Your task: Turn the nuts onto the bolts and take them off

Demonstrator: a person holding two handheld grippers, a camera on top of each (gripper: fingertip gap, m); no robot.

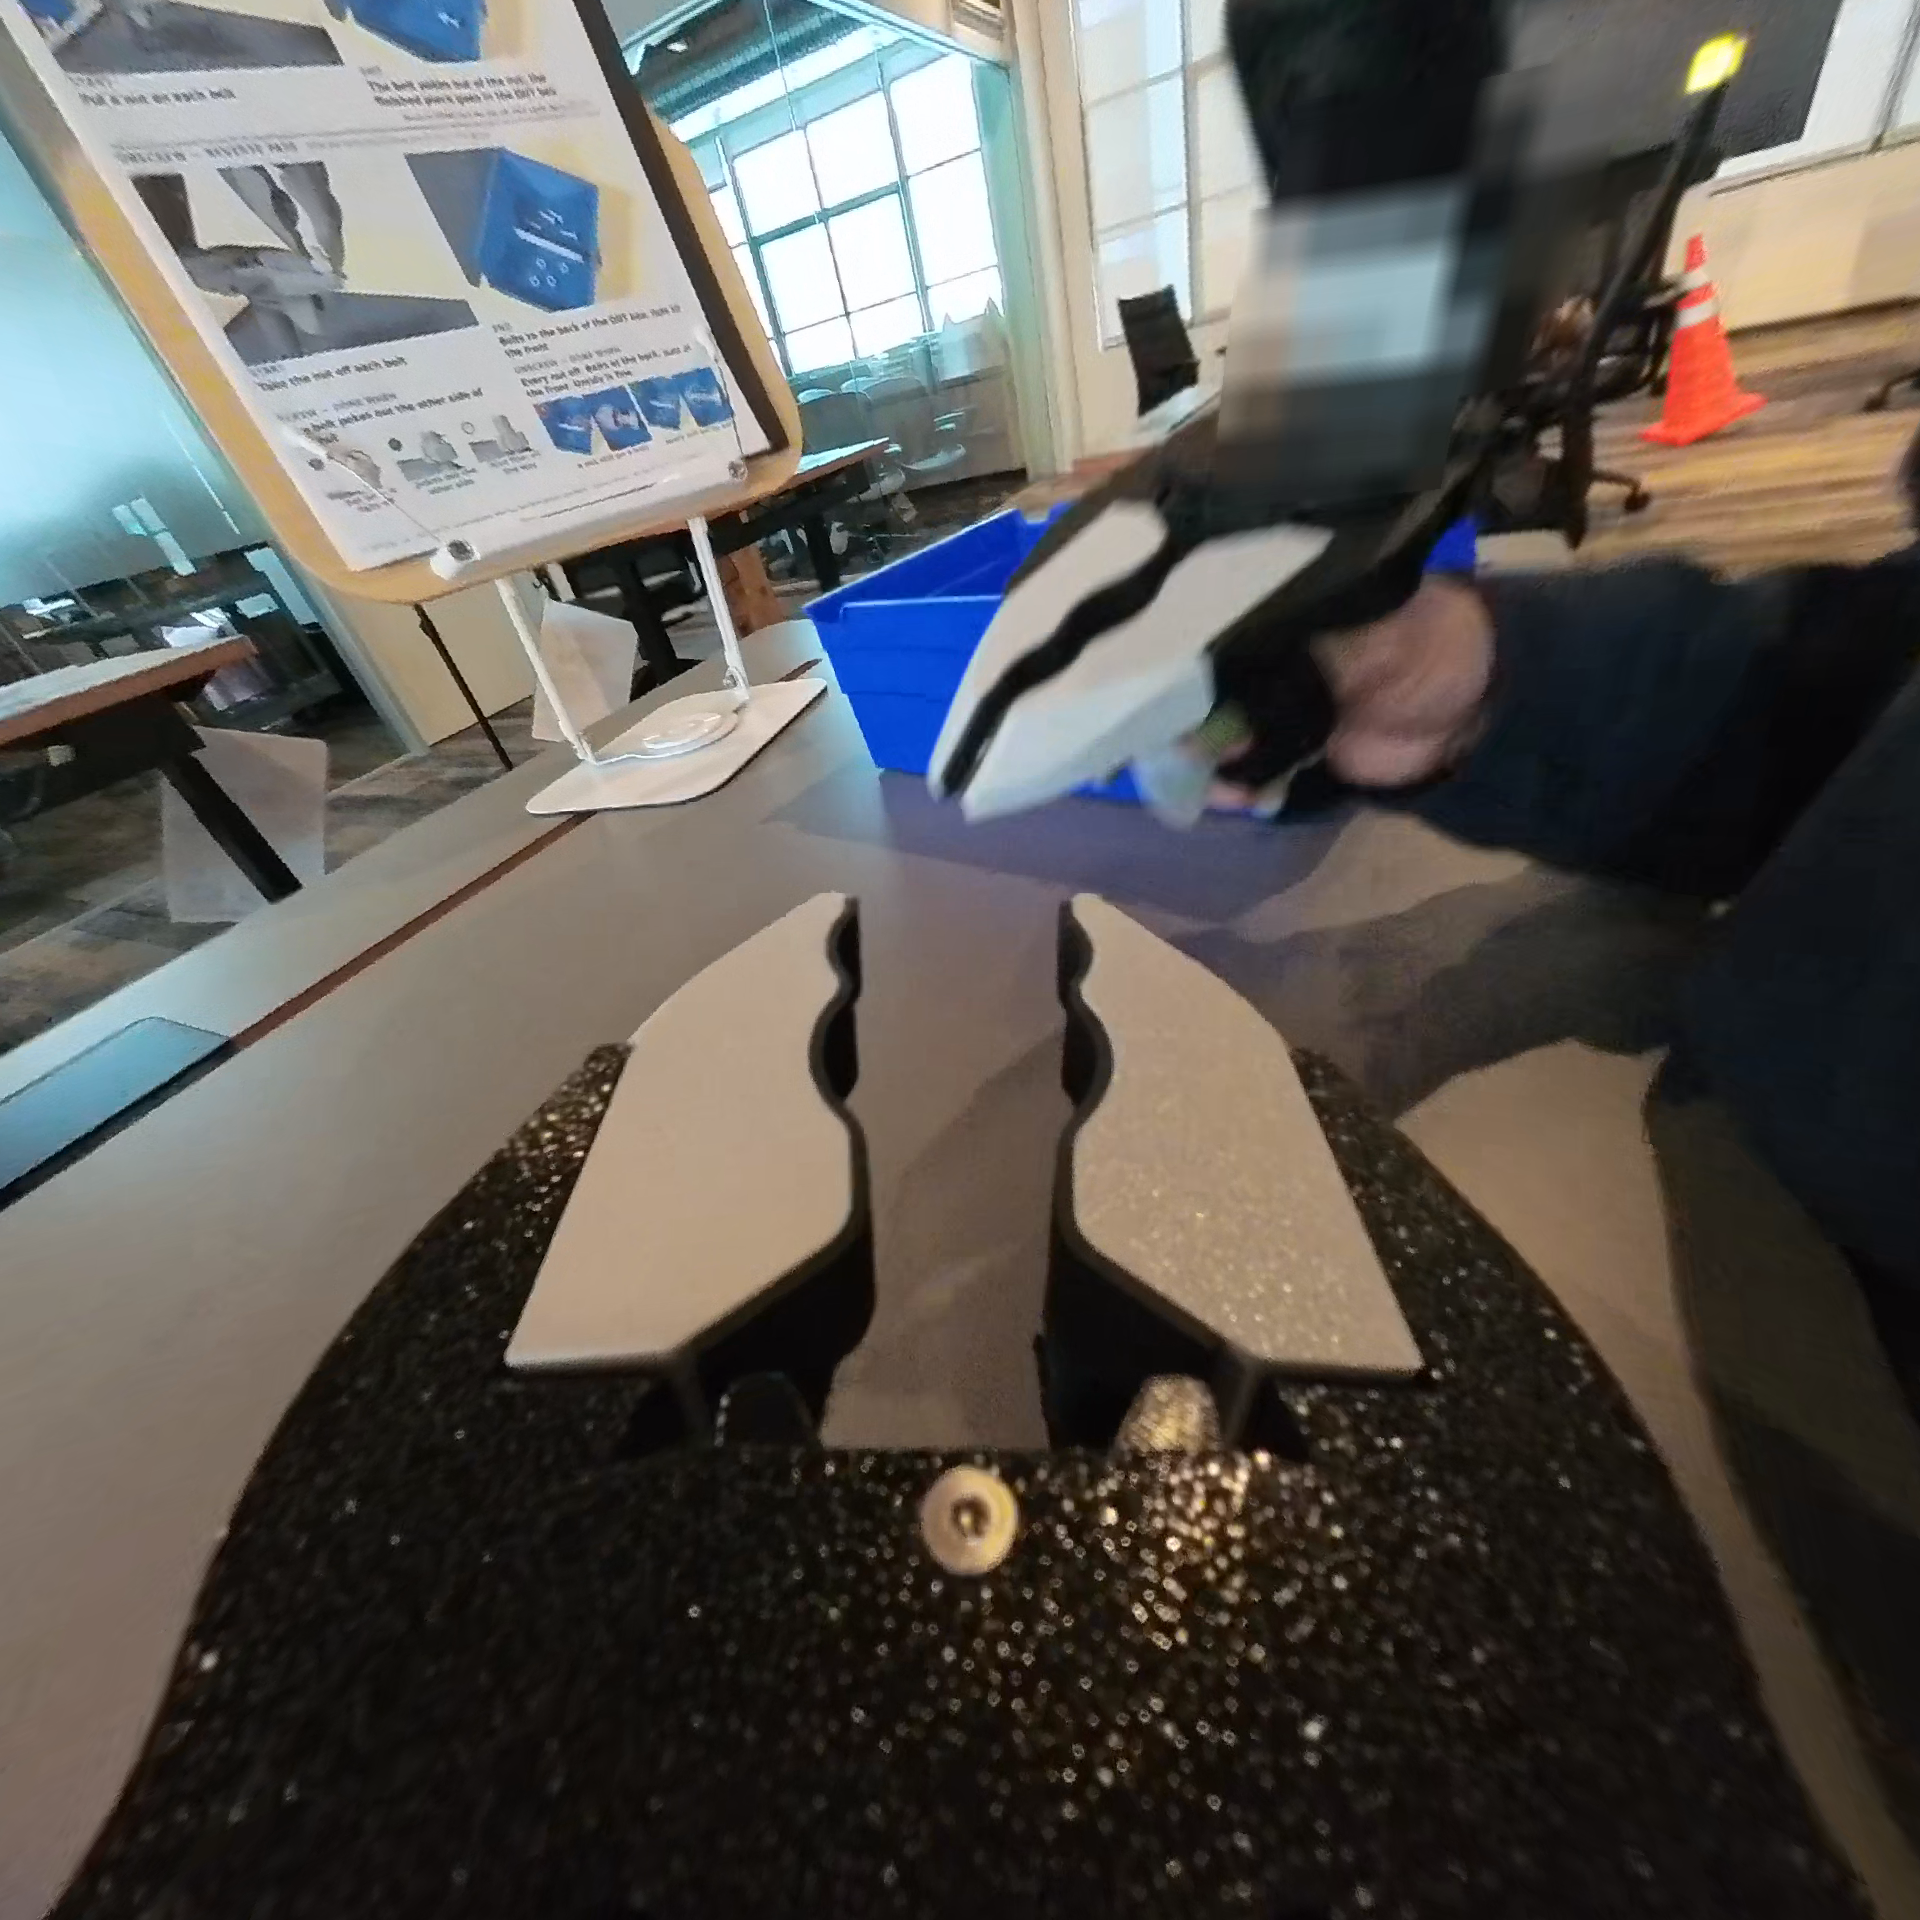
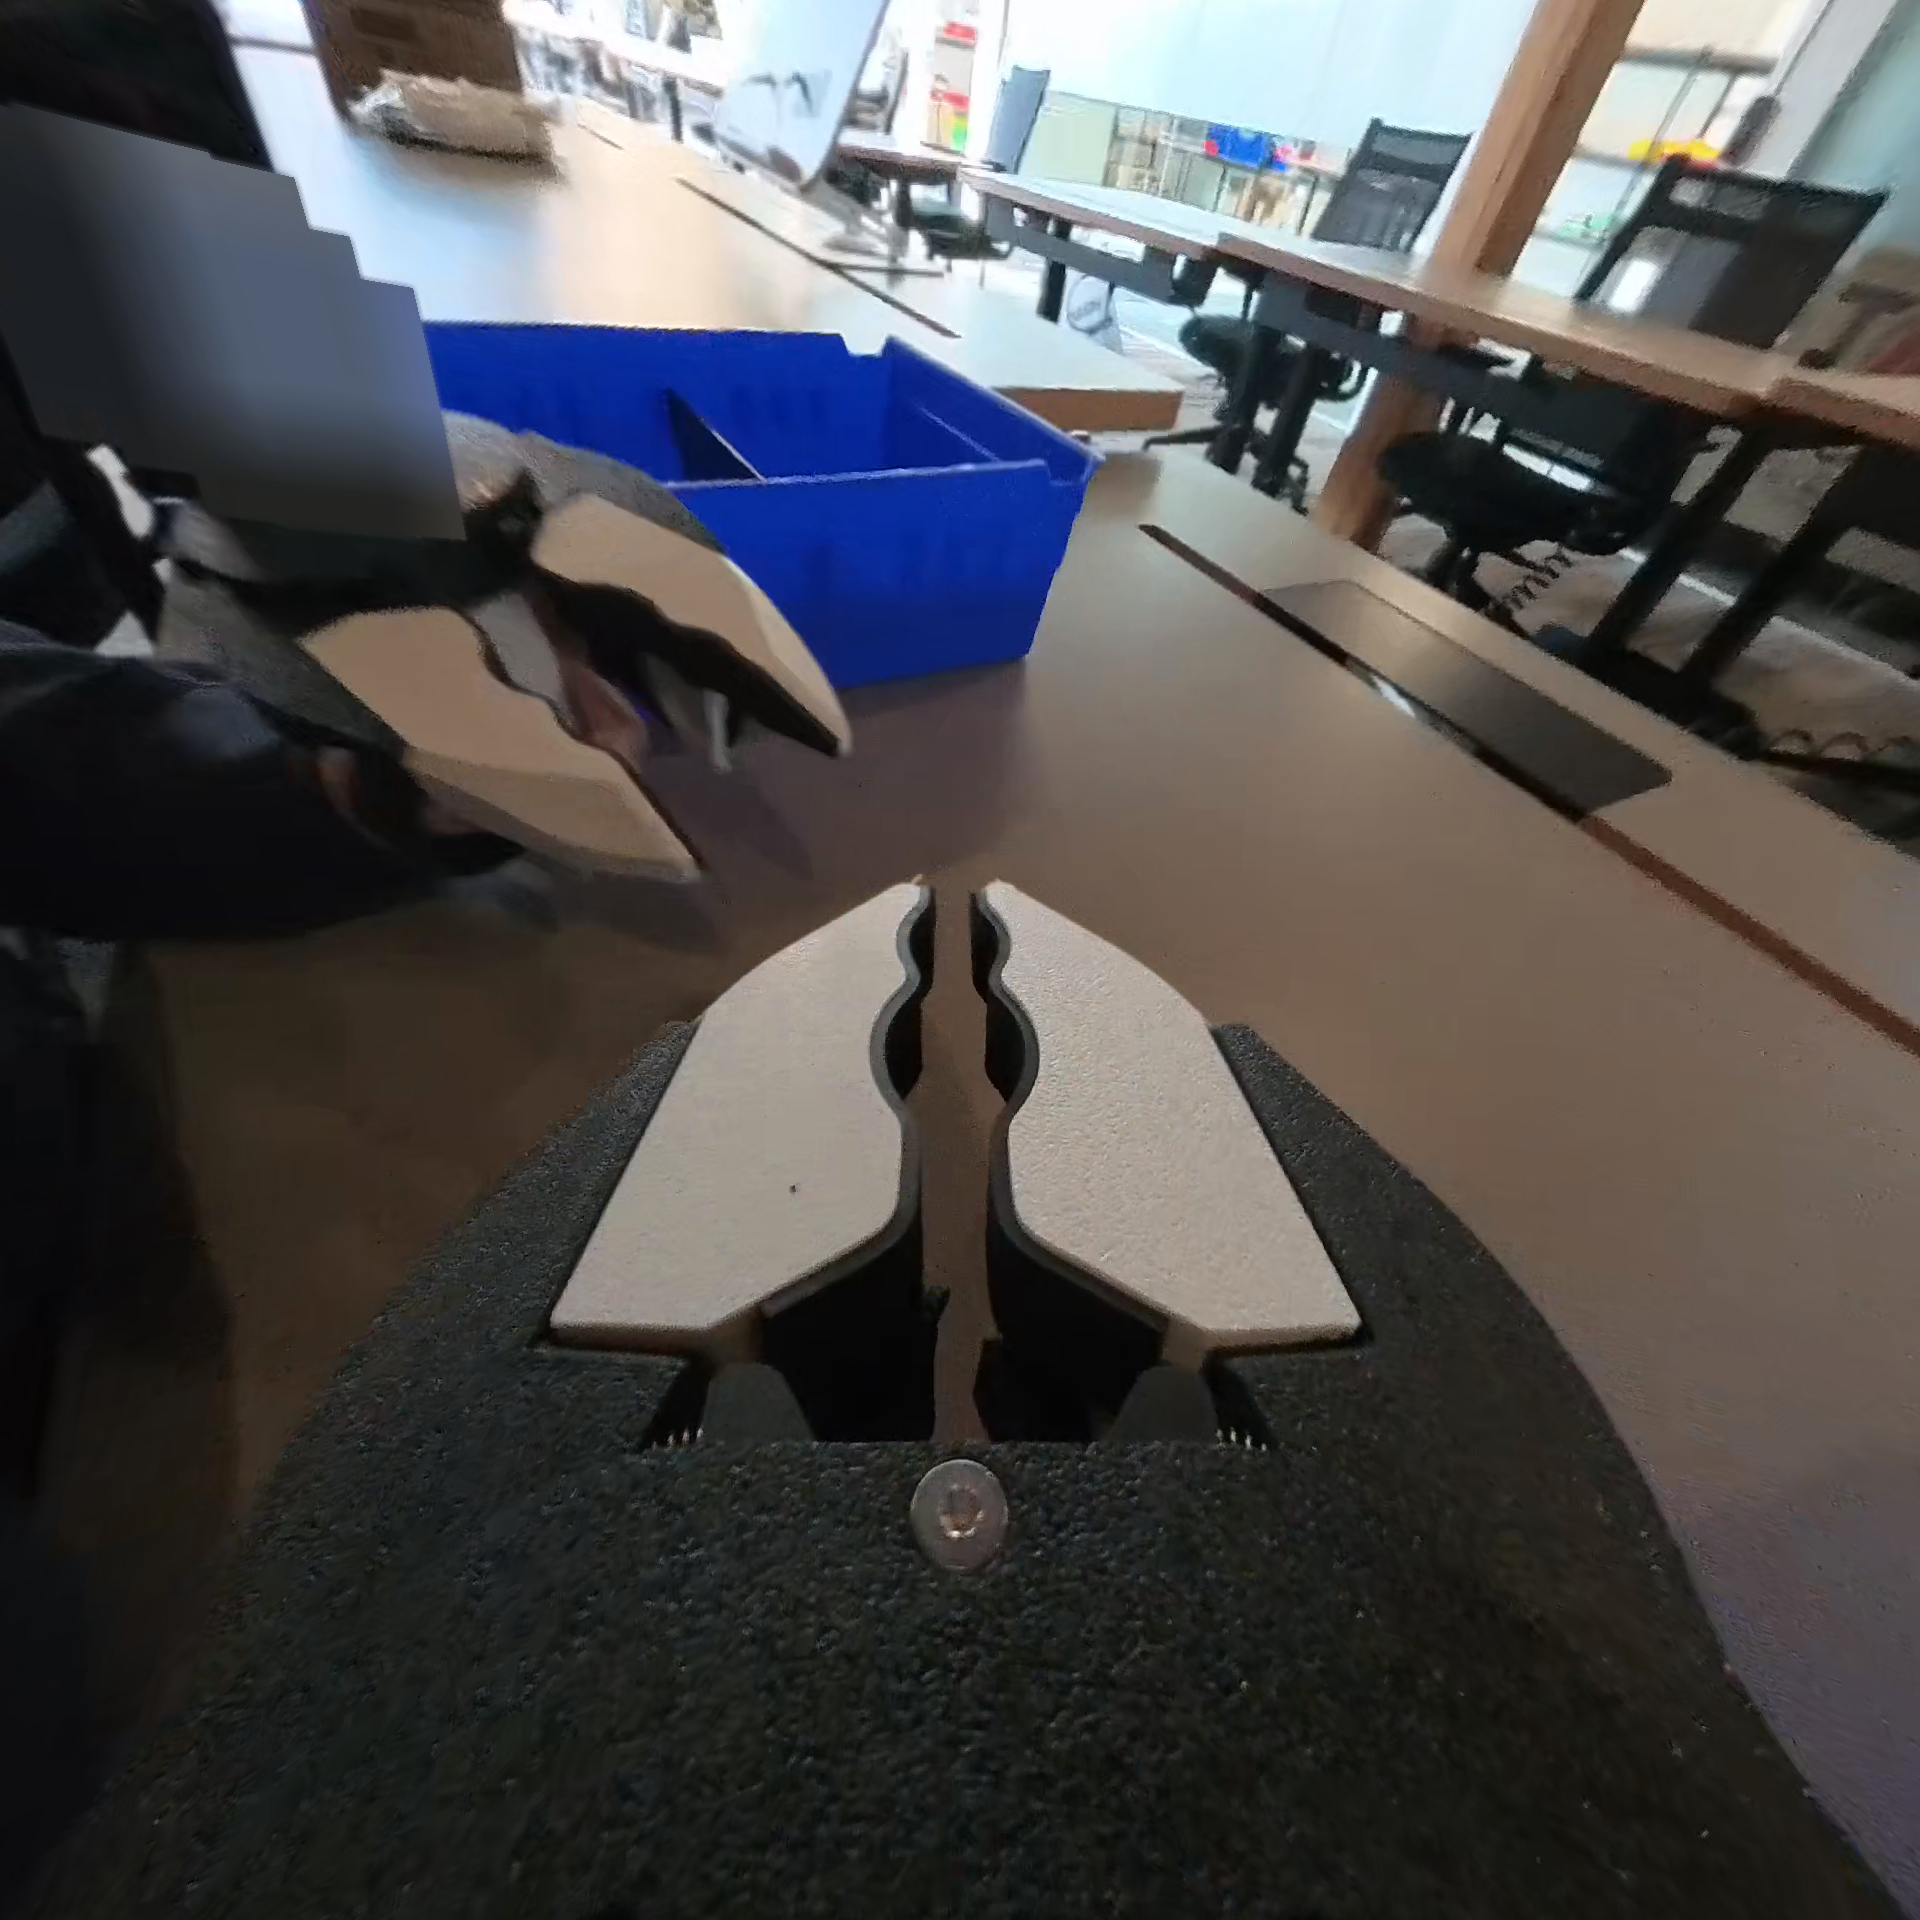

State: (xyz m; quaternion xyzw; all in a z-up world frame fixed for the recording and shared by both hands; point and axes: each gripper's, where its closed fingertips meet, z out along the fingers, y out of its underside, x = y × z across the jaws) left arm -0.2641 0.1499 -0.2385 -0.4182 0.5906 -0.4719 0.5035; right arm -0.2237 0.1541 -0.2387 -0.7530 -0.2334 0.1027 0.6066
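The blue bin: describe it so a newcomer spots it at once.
On the long grey table, past both grippers, sits the blue bin. It is an open plastic box with dividers inside, the only bright blue thing on that table; the white sign stand beside it holds a poster.

Blue divided bin (image 2: pixel 862 540) toward the far side of the grey worktop (image 2: pixel 1299 935); white-footed instruction board (image 1: pixel 395 270) at its far left edge; orange cone (image 1: pixel 1704 353) on the floor beyond.

on the table (image 2: pixel 1247 831) the bin (image 2: pixel 883 561) sits far from both grippers, a divider (image 2: pixel 717 442) inside it. in the left wrist view a sign stand (image 1: pixel 665 748) rests left of the bin, with a traffic cone (image 1: pixel 1704 353) on the floor far right.
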